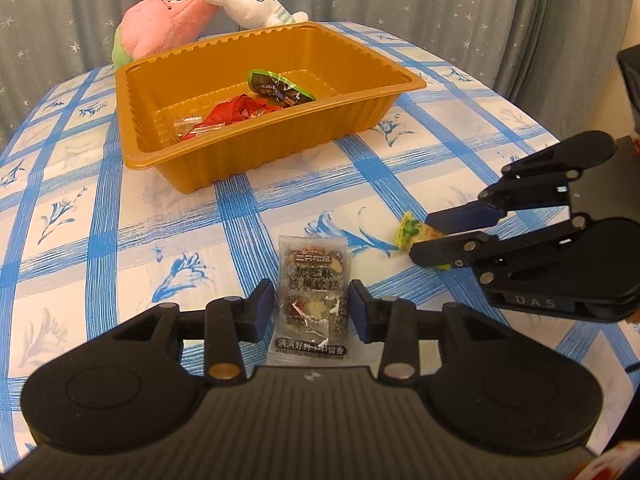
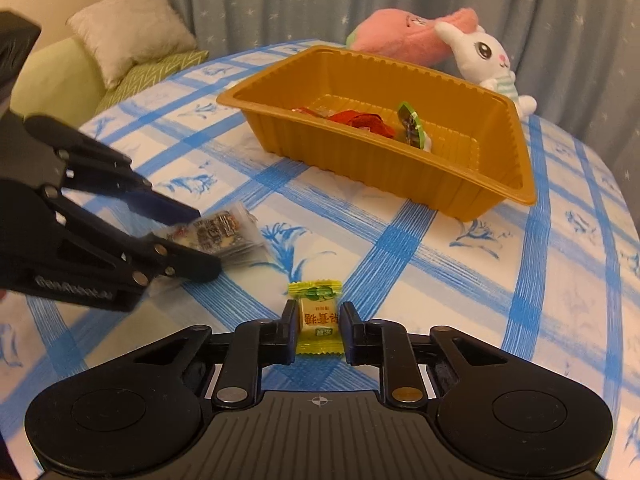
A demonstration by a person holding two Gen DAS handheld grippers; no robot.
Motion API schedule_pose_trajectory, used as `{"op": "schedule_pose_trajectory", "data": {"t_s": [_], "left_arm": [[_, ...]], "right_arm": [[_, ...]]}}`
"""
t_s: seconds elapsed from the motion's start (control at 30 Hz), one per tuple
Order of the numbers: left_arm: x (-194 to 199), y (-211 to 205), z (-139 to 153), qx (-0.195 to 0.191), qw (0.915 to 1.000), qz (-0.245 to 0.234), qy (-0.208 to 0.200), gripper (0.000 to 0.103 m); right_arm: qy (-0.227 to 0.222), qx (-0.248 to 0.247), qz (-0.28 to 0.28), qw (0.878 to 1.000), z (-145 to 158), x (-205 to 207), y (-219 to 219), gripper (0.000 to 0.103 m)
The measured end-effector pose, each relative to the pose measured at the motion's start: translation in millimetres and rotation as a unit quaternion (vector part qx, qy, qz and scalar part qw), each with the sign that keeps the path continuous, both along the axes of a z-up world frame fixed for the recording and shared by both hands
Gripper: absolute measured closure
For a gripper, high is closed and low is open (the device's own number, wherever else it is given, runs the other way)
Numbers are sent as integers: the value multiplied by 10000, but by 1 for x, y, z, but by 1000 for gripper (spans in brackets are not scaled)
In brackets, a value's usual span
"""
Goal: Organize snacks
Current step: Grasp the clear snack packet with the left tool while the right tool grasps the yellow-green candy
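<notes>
A clear packet of dark nut snack (image 1: 313, 292) lies on the tablecloth between the pads of my left gripper (image 1: 312, 308); the pads touch its sides. It also shows in the right wrist view (image 2: 218, 232). A small yellow-green candy (image 2: 318, 316) sits between the pads of my right gripper (image 2: 319, 330), which close on it; it also shows in the left wrist view (image 1: 412, 232). A gold plastic tray (image 1: 160, 160) (image 2: 460, 184) holds a red wrapper (image 1: 236, 112) and a green packet (image 1: 280, 86).
A pink plush (image 1: 168, 24) and a white bunny plush (image 1: 256, 4) lie behind the tray at the table's far edge. A blue-checked cloth (image 1: 100, 208) covers the round table. A green sofa with cushions (image 2: 120, 40) stands beyond the table's left side.
</notes>
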State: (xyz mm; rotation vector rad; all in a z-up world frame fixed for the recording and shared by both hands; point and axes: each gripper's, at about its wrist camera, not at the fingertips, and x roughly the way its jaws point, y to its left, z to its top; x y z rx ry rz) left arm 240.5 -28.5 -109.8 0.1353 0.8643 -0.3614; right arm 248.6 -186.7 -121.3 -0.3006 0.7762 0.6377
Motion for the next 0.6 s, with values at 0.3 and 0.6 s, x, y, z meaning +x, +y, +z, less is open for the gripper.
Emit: {"op": "schedule_pose_trajectory", "data": {"t_s": [0.3,0.6], "left_arm": [[4,-5,-5,79,10000,10,22,66],[1,-6,-2,-28,9999,124,89,69]], "right_arm": [[-44,194,-320,9993,9,-1,1,82],[51,418,-774,9961,15,5,-10,82]]}}
